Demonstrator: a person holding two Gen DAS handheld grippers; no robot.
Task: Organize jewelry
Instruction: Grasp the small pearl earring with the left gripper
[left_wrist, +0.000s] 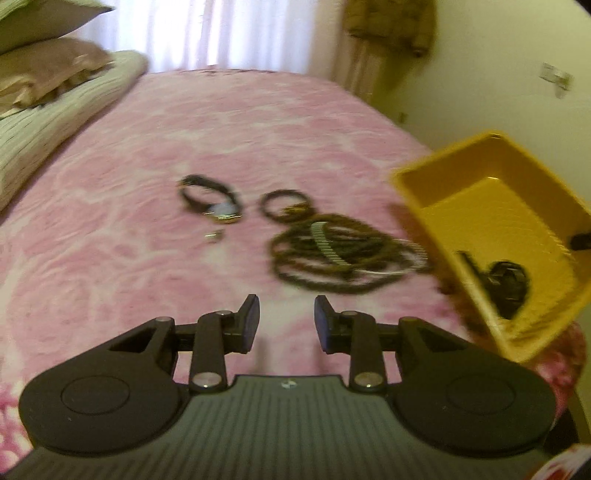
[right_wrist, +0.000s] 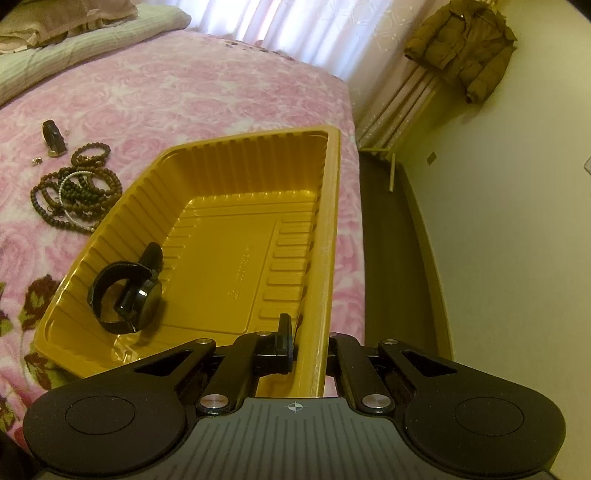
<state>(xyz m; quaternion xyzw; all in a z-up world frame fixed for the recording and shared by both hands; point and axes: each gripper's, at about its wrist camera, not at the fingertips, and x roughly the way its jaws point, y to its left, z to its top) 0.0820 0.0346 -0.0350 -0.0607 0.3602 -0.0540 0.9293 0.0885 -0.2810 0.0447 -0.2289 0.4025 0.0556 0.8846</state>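
One black watch (right_wrist: 127, 295) already lies inside the yellow tray (right_wrist: 258, 162), tipped against the tray's ribbed wall in the near corner. Everything else waits on the pink bed (right_wrist: 221, 92) beside the tray: a tangle of brown bead necklaces (left_wrist: 332, 254) with a pale beaded bracelet (right_wrist: 75, 195) looped through it, a smaller beaded bracelet (left_wrist: 284, 205) just beyond, a gold-faced watch (left_wrist: 214, 201) on a dark strap further left, and a tiny metal piece (left_wrist: 215, 235) near it that is too blurred to name. The right gripper (right_wrist: 310, 339) is clamped on the tray's right rim, one finger inside the wall and the other outside, and the tray looks tilted with its held side lifted off the bed. The left gripper (left_wrist: 286, 325) hovers over the bedspread short of the necklaces, its fingers spread apart and holding nothing. The likeliest trouble is the tangle: closing on one strand could drag the whole knot along, or drop part of it short of the tray. A thin plastic rim pinched at one edge may also flex or slip, and a steeper tilt would send the watch sliding. The small metal piece could sink into the plush cover and be missed.
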